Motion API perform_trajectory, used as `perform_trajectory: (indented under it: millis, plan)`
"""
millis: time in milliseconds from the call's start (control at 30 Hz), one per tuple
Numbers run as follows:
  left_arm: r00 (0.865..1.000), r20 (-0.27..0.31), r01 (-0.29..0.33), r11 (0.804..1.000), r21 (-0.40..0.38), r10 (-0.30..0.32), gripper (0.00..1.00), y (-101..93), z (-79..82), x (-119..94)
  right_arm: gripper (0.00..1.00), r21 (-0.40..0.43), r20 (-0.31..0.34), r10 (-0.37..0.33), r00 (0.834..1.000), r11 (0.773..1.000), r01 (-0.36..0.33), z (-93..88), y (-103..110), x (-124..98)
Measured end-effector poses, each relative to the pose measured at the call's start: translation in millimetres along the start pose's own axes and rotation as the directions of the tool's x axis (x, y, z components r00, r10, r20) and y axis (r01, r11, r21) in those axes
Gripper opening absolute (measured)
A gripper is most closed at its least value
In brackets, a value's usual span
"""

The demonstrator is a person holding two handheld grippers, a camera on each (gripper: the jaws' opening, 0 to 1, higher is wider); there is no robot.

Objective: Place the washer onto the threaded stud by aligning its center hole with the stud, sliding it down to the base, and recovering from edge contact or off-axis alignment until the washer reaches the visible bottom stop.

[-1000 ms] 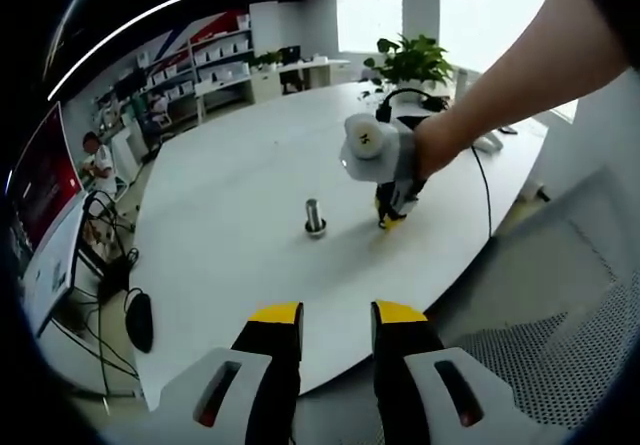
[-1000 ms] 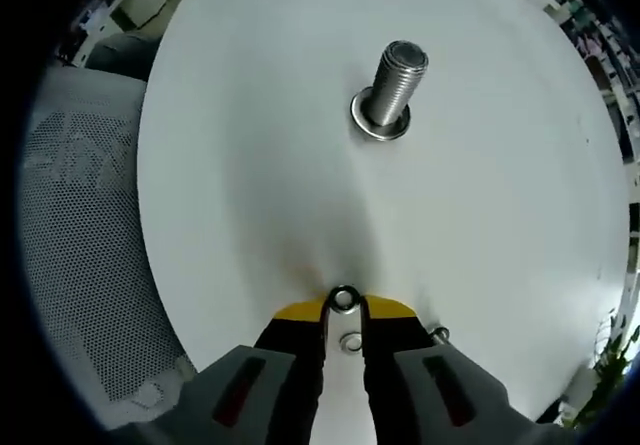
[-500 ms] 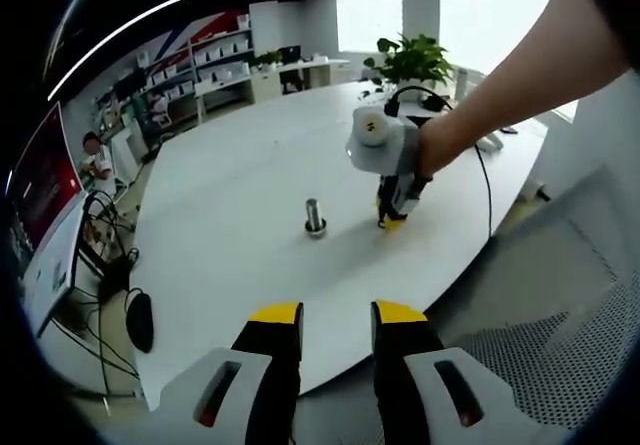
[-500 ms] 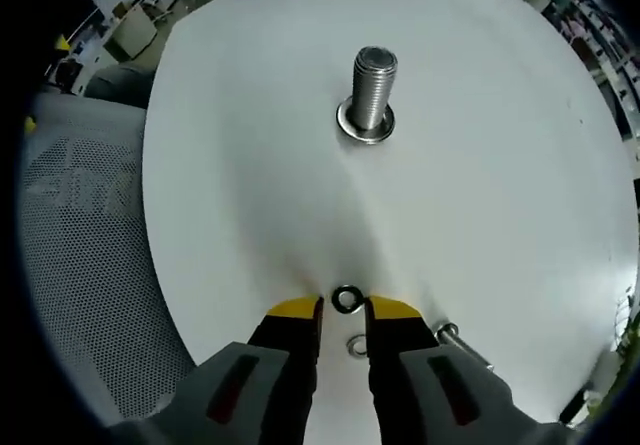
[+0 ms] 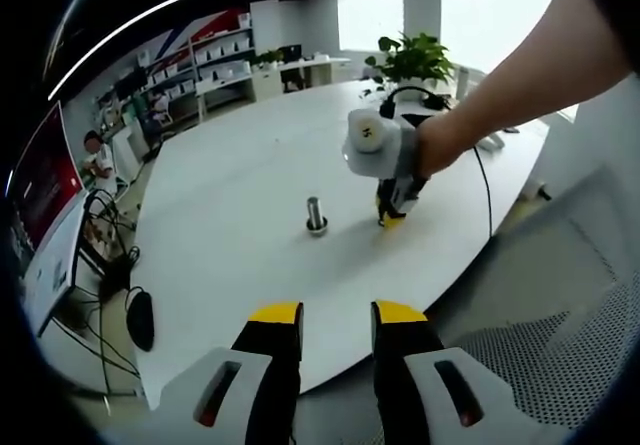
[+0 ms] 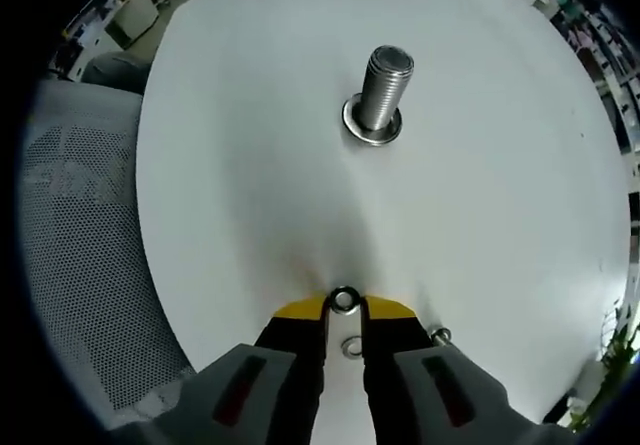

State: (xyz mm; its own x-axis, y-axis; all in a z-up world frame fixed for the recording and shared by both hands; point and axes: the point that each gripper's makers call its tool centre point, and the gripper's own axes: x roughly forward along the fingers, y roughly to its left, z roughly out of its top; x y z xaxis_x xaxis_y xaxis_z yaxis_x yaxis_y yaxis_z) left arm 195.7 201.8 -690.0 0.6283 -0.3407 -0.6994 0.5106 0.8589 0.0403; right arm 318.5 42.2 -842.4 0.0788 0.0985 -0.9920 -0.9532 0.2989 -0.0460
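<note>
Right fingers: the right gripper (image 6: 343, 312) has its two yellow-tipped fingers (image 6: 296, 312) drawn close on either side of one washer (image 6: 344, 299) at their tips; whether they actually pinch it I cannot tell. In the left gripper view the same gripper (image 5: 391, 219) points down at the desk, held in a person's hand (image 5: 436, 145).
Washers: three counted. One at the right fingertips, flat on the desk; a second washer (image 6: 351, 346) between the right fingers further back; a third, larger washer (image 6: 373, 127) ringing the foot of the stud.
Threaded stud: one threaded stud (image 6: 383, 89), upright, toward the middle of the desk and well apart from the fingertip washer. In the left gripper view the stud (image 5: 315, 214) stands just beside the right gripper.
Small screw: one small metal part (image 6: 438, 337), just beside the right gripper near the desk edge; too small to name surely.
Left fingers: the left gripper (image 5: 336, 317) has its two fingers apart with nothing between them, off the near edge of the desk.
Desk: one white round desk (image 5: 240, 185); the same top (image 6: 240, 165) carries all the parts.
Chairs: one mesh chair (image 6: 70, 255) beyond the desk edge; a mesh chair (image 5: 540, 355) by the left gripper.
Plant: one potted plant (image 5: 412, 60) at the far edge.
</note>
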Motion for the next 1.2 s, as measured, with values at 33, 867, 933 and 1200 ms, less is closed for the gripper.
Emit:
perform_trajectory:
  millis: [33,867,933,1200]
  plan:
    - [1.0,0.0,0.0,1.0,0.0,0.0,0.25,0.0,0.0,0.0,0.14,-0.005,0.003,-0.003,1.0,1.0,0.003,0.0,-0.2,0.0]
    - [1.0,-0.003,0.001,1.0,0.0,-0.001,0.25,-0.2,-0.6,0.3,0.13,0.077,0.078,-0.022,0.997,0.997,0.016,-3.3,-12.0,-5.1]
    - [1.0,-0.003,0.002,1.0,0.001,-0.002,0.25,-0.2,-0.6,0.3,0.13,0.087,0.087,-0.026,0.996,0.996,0.018,-2.9,-14.5,-6.8]
    - [1.0,0.001,0.0,1.0,0.001,0.0,0.25,0.1,0.1,-0.1,0.13,0.128,0.108,-0.033,0.994,0.992,0.019,-7.1,-21.3,-14.3]
